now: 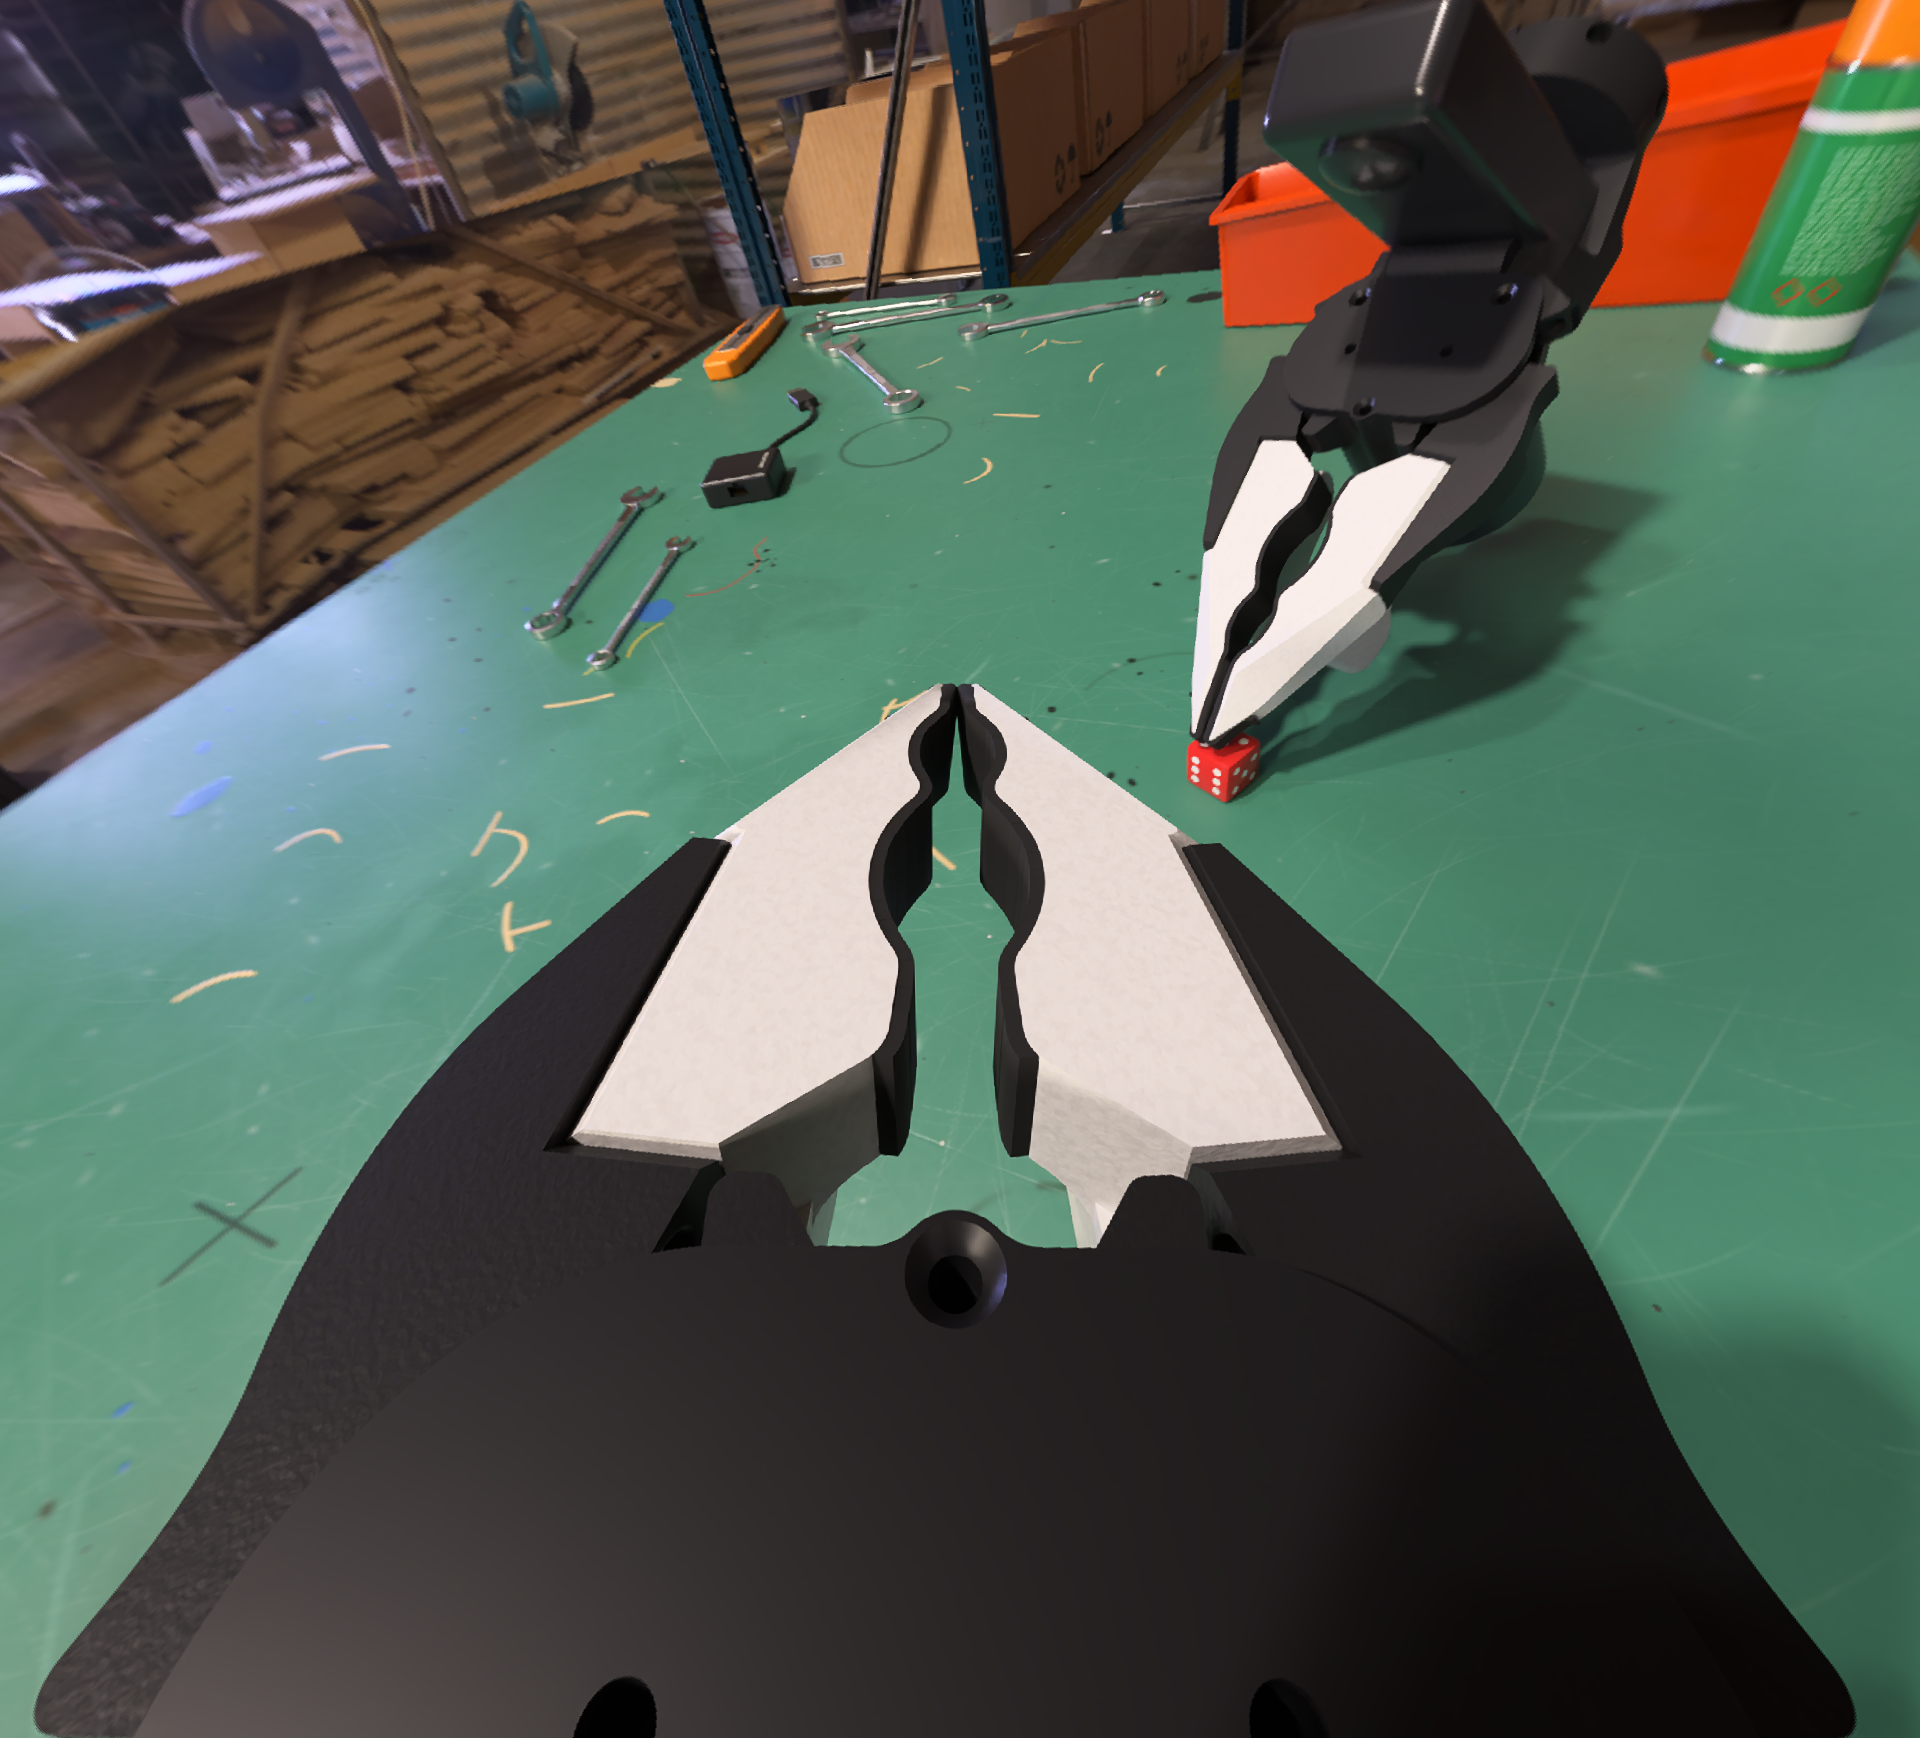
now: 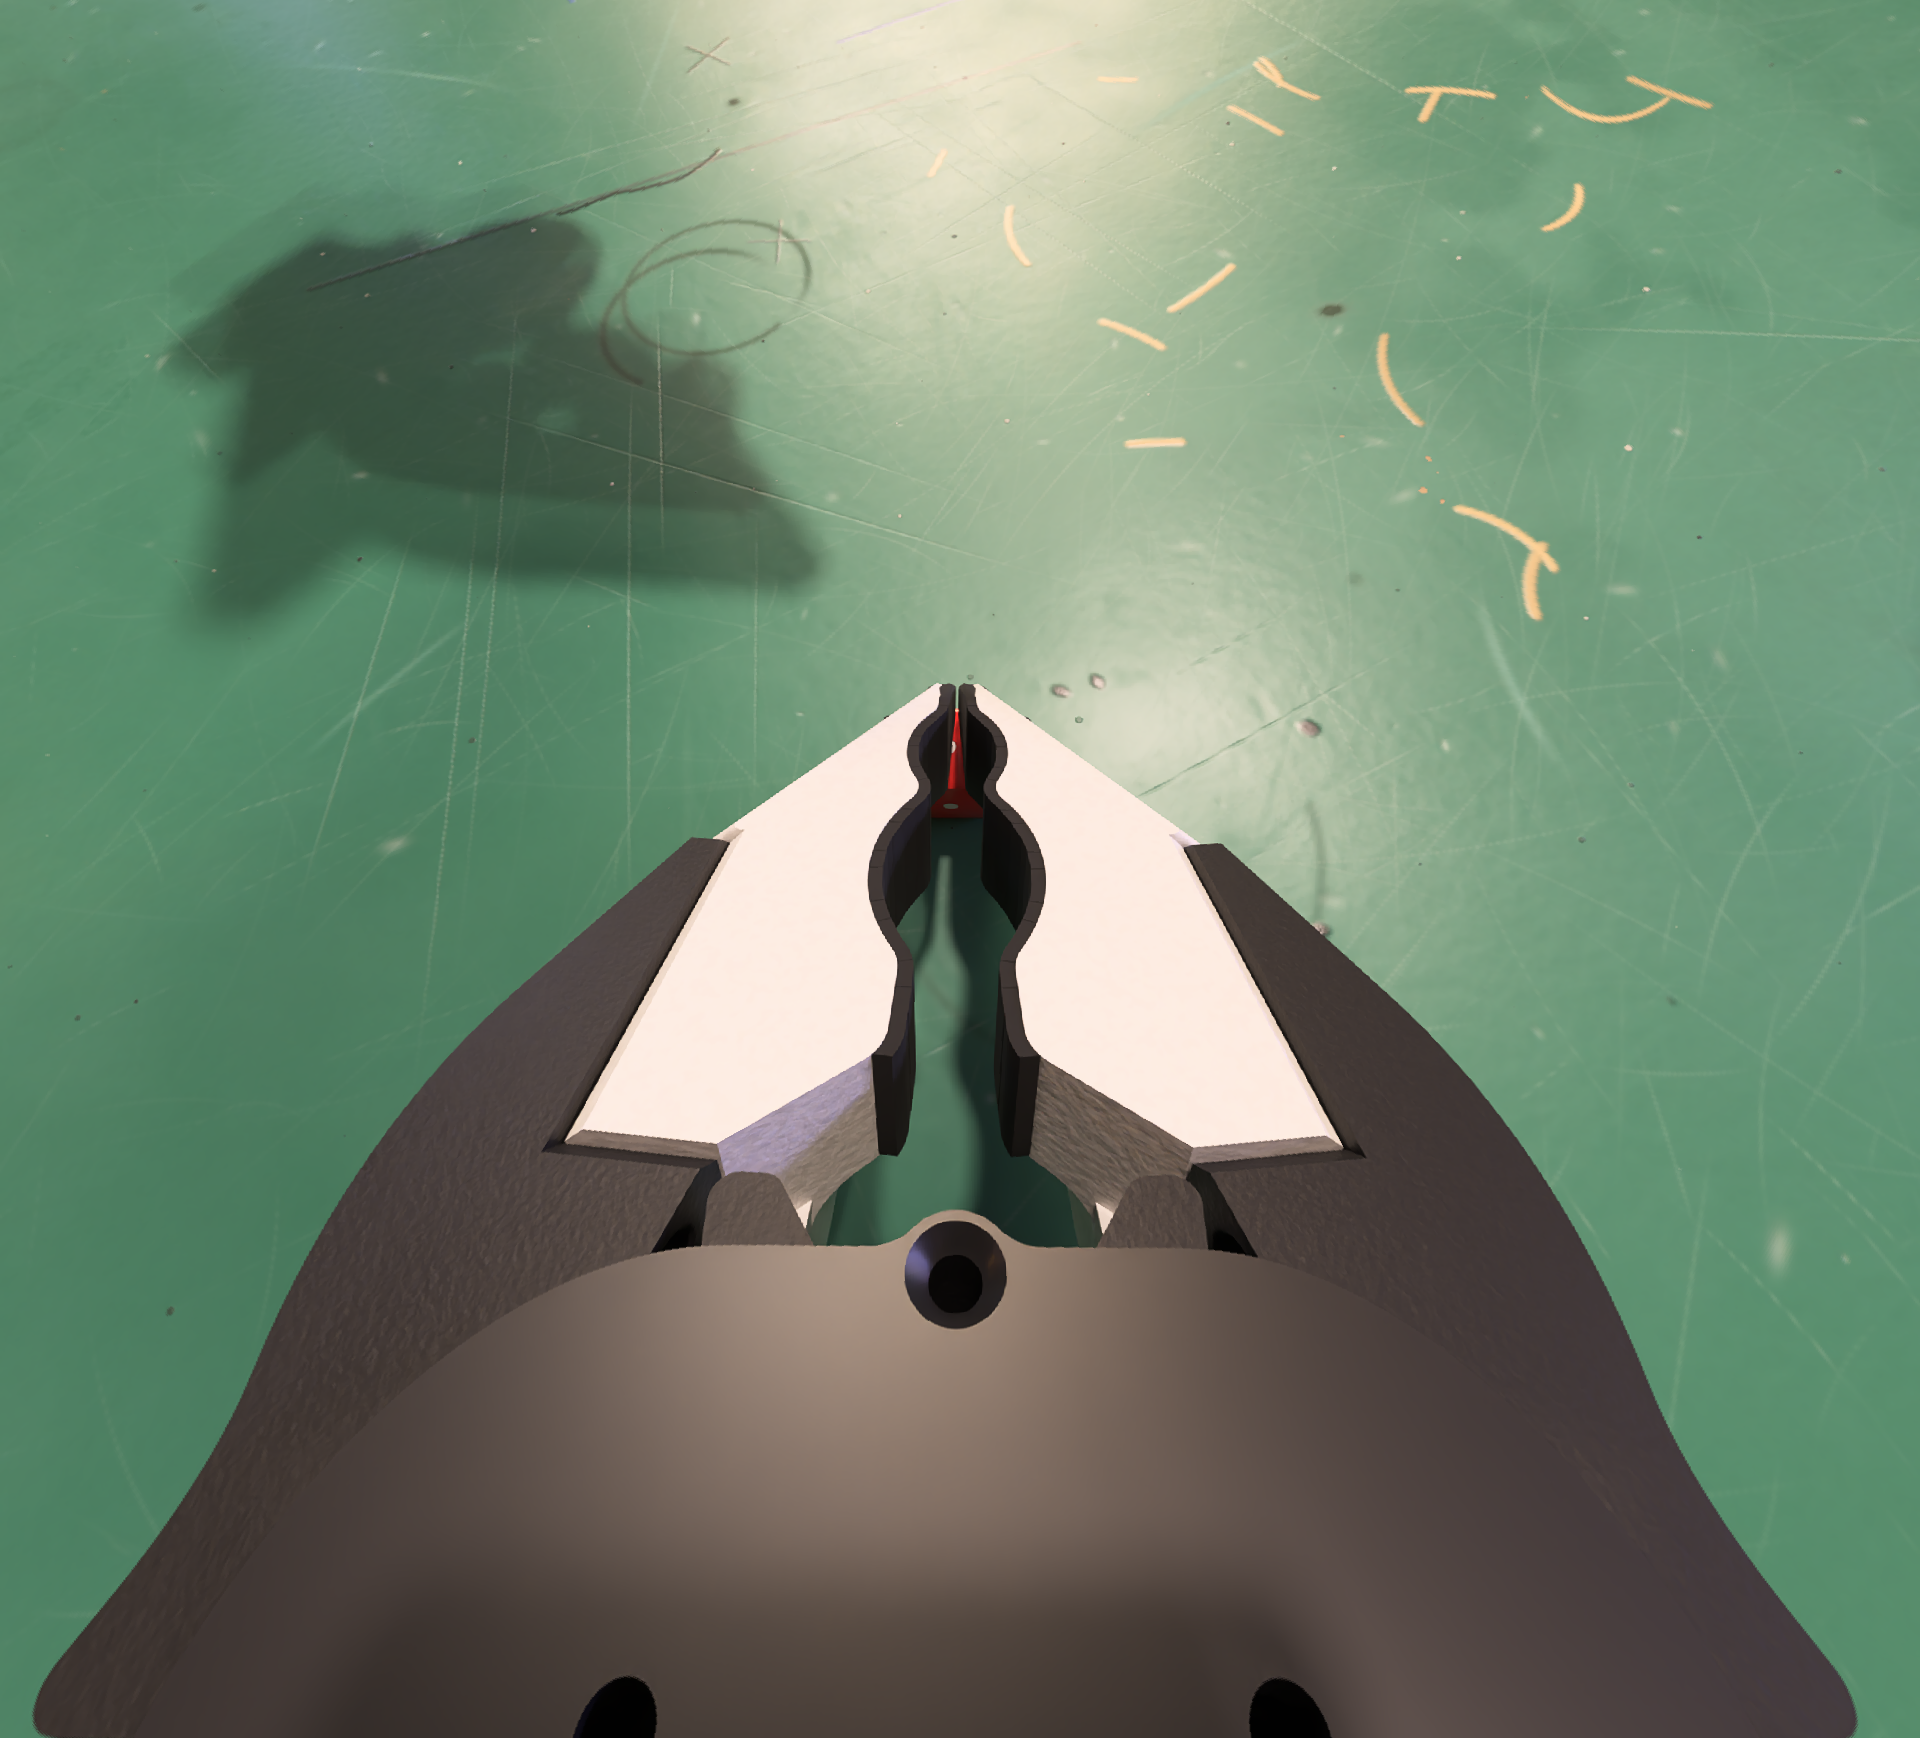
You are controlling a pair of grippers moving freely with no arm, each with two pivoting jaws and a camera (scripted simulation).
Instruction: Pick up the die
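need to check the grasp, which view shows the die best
The left wrist view: the whole red die shows on the green table, under the right gripper tips. The right wrist view shows only a red sliver between its fingers.

Left wrist view looks low along its tongs (image 1: pixel 956 696) across the green counter (image 1: pixel 416 1013) toward shelving. Right wrist view faces steeply down, close to the counter. Both show the red die (image 1: pixel 1224 766).
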